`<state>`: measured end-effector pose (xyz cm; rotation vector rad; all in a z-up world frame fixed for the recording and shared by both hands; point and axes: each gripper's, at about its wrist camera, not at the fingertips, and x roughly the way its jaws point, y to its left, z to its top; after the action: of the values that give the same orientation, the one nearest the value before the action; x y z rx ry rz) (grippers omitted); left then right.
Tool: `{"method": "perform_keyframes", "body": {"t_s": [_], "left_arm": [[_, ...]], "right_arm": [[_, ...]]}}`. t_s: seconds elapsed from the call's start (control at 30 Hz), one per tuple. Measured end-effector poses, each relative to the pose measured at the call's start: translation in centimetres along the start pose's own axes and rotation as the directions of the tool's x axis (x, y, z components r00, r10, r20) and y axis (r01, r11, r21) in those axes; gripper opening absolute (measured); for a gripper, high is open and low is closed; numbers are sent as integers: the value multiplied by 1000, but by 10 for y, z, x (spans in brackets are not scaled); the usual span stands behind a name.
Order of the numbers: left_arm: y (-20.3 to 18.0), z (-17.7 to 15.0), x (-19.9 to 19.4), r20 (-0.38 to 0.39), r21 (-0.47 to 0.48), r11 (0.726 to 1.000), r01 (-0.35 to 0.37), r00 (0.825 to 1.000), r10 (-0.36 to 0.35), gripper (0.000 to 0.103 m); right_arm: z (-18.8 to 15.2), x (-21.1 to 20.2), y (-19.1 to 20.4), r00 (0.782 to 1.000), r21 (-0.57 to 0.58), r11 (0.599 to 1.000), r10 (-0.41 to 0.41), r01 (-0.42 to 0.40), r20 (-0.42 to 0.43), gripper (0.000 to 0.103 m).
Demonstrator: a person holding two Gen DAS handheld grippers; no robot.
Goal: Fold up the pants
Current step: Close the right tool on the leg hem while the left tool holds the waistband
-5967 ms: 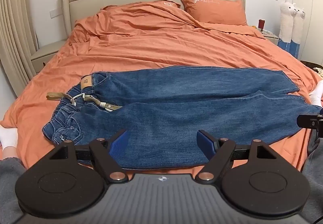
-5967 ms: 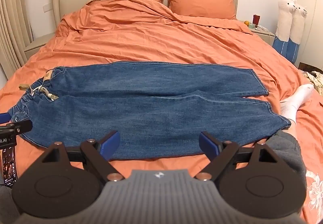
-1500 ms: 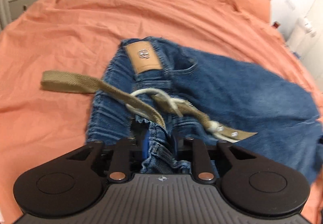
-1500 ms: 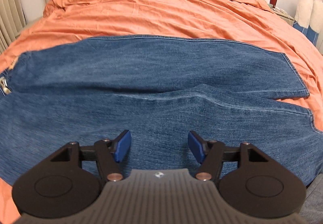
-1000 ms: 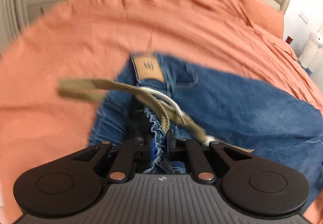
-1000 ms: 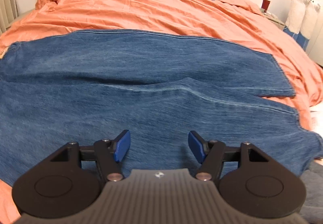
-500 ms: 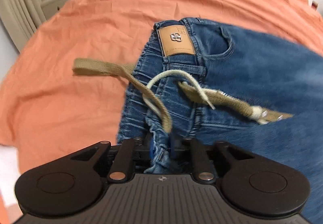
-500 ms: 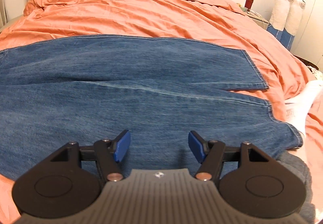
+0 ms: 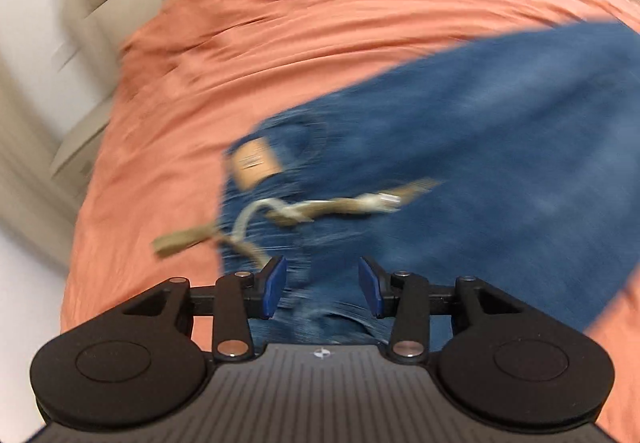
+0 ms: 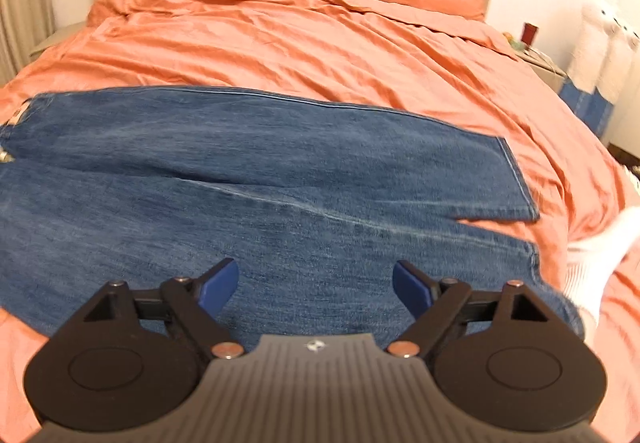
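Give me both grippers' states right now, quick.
Left gripper: open, holding nothing, over the waistband end of the jeans.
Right gripper: open, holding nothing, over the jeans' legs.

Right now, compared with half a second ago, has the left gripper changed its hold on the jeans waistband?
Yes. The left gripper has let go: its jaws, earlier shut on the waistband, now stand open over it. The blurred view hides the direction of travel.
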<state>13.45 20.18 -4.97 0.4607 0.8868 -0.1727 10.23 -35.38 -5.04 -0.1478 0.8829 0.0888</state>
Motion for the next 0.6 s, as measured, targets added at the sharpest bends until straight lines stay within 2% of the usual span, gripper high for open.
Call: {"method": "perform_keyframes", "body": {"t_s": [0.07,0.13,0.2,0.3,0.37,0.47,0.6], "left_arm": [[-23,-3,-8,4,109,994,27,1000,-28,51],[-49,-10,-12,4,217,976,37,999,-39,53],[-72,-20,-9,-17,313,947,69,998,-67,54],[-95,-34,-2,-60,415,905,97,995,-80,55],[-109,-43,4,-89,459,882,109,993,-76,58],[-123,-53,14,-127,477,867,145,987,-96,61],[-144,-65,25,-146,553,820,144,986,-74,62]], "right_arm": [[5,-5,-1,1000,-28,1000,-3,2,-10,81],[8,-10,-4,1000,-42,999,-2,1,-21,80],[9,-14,-10,999,-38,999,12,-13,-33,68],[10,-20,-20,998,-42,999,20,-23,-58,56],[10,-24,-24,998,-72,997,6,-11,-64,56],[7,-33,-30,999,-134,991,-8,3,-41,56],[2,-39,-41,997,-219,975,-55,43,-50,55]]}}
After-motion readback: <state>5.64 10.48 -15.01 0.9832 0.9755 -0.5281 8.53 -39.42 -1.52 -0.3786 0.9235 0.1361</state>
